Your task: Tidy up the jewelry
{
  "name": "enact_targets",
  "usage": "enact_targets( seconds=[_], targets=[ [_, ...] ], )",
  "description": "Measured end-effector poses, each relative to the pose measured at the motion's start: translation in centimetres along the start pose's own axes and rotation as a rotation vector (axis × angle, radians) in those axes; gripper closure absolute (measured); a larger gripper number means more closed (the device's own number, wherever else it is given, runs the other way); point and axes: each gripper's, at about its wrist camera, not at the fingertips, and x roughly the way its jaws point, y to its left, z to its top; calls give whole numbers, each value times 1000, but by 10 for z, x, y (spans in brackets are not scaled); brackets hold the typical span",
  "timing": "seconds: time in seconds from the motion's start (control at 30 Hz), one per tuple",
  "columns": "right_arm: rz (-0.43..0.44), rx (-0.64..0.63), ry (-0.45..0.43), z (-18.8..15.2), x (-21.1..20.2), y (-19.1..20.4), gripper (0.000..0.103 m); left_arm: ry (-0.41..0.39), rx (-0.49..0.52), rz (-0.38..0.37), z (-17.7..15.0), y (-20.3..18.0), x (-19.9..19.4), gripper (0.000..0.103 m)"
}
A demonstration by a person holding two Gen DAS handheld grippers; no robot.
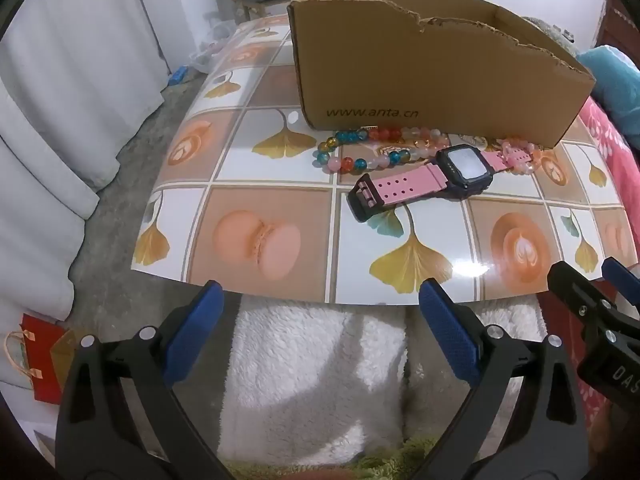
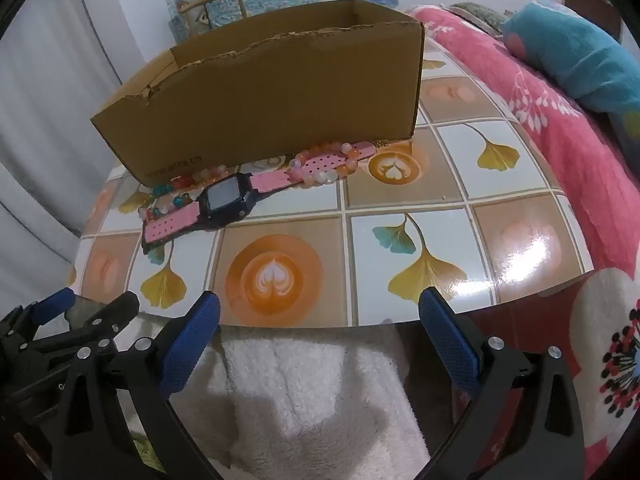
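Note:
A pink-strapped watch [image 1: 432,178] [image 2: 224,200] with a dark square face lies on the patterned table [image 1: 260,200] [image 2: 400,200], in front of an open cardboard box [image 1: 420,76] [image 2: 272,108]. A string of coloured beads [image 1: 360,148] [image 2: 172,196] curls beside and behind the watch. A pink bead bracelet [image 1: 520,156] [image 2: 324,174] lies around the watch's far strap. My left gripper [image 1: 320,296] hangs open at the table's near edge, nothing between its blue pads. My right gripper [image 2: 320,304] is open too, likewise at the near edge, and also shows at the edge of the left wrist view [image 1: 592,280].
White fleece fabric [image 1: 312,380] [image 2: 312,392] lies below the table's near edge. A pink floral blanket [image 2: 560,128] and a teal cushion [image 2: 580,52] flank the table on the right. A red paper bag [image 1: 36,352] stands on the floor at the left.

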Motion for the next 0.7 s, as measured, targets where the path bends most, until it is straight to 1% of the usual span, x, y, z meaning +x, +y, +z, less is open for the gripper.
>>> enact_targets(
  seconds=[0.2,0.4,0.7],
  targets=[
    [3,-5,17,5,1,-1,6,-2,0,-3,1,0,0,8],
    [-8,-37,21,-1,3,6,6,-8,-3,6,1,-3,0,8],
    [-4,-60,28,-5,4,10,6,4,-13,-1,2,6,7,8]
  ],
)
